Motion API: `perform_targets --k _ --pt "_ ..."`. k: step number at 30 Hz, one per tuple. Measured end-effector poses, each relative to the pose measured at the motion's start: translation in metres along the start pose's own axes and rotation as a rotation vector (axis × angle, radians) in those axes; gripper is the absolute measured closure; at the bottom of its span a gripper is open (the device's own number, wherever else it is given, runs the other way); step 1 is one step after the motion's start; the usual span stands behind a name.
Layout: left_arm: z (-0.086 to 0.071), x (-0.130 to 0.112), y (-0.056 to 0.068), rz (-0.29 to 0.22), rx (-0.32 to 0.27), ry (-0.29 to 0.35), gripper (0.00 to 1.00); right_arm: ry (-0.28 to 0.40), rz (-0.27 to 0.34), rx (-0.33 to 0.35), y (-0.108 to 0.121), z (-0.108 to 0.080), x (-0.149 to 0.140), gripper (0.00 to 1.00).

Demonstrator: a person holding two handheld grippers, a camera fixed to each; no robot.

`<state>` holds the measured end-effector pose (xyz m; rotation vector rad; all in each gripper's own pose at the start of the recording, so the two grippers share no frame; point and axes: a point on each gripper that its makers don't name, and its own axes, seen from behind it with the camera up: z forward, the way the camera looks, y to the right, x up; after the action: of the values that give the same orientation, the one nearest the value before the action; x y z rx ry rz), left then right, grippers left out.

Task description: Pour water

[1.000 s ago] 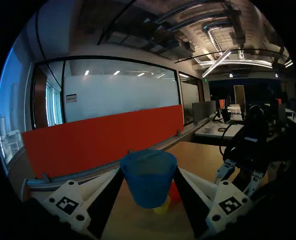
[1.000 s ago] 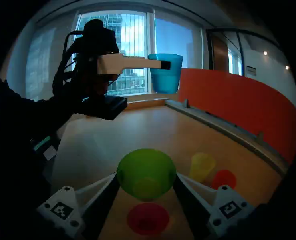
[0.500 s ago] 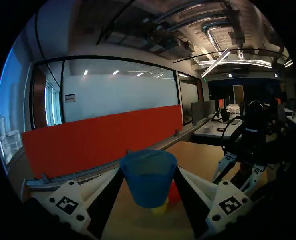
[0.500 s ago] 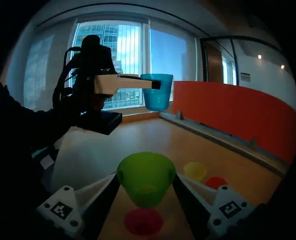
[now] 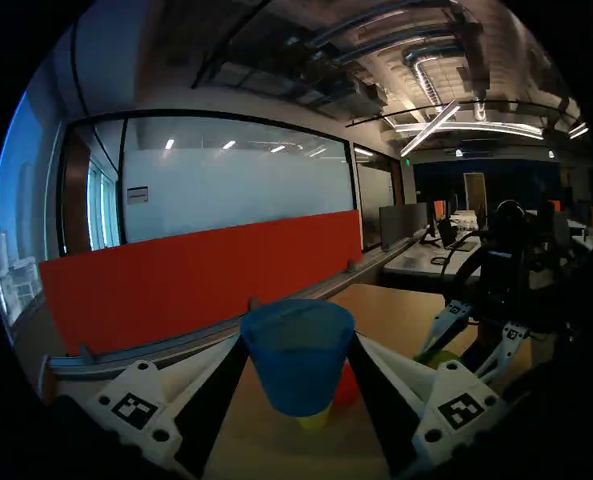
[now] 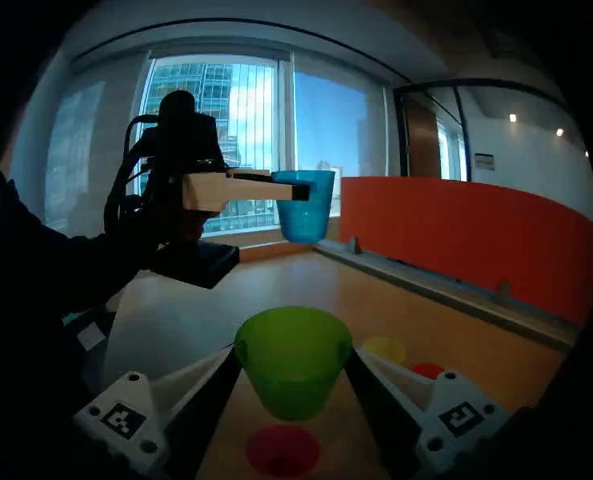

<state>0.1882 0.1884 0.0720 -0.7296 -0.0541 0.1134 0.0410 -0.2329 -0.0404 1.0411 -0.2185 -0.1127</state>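
Wood table (image 6: 360, 280), orange partition (image 6: 472, 232) along its far edge. Left gripper (image 5: 298, 342) fingers clamped on blue cup (image 5: 298, 376), upright, in the air. Right gripper (image 6: 294, 352) fingers clamped on green cup (image 6: 293, 384), upright above table. On table: pink cup (image 6: 282, 450), yellow cup (image 6: 384, 349), red cup (image 6: 426, 370) just beside it.

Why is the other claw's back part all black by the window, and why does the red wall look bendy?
In the right gripper view, the bright window behind backlights the left claw, so its body shows as a dark shape; in the left gripper view, the fisheye lens bows the straight edges of the red wall.
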Motion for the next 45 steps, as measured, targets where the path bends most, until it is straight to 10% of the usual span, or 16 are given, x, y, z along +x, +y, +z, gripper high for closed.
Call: perform_targets --k 45 --pt "0.001 0.011 0.011 -0.019 -0.027 0.029 0.15 0.112 -0.028 -0.025 0.006 0.003 0.038 0.09"
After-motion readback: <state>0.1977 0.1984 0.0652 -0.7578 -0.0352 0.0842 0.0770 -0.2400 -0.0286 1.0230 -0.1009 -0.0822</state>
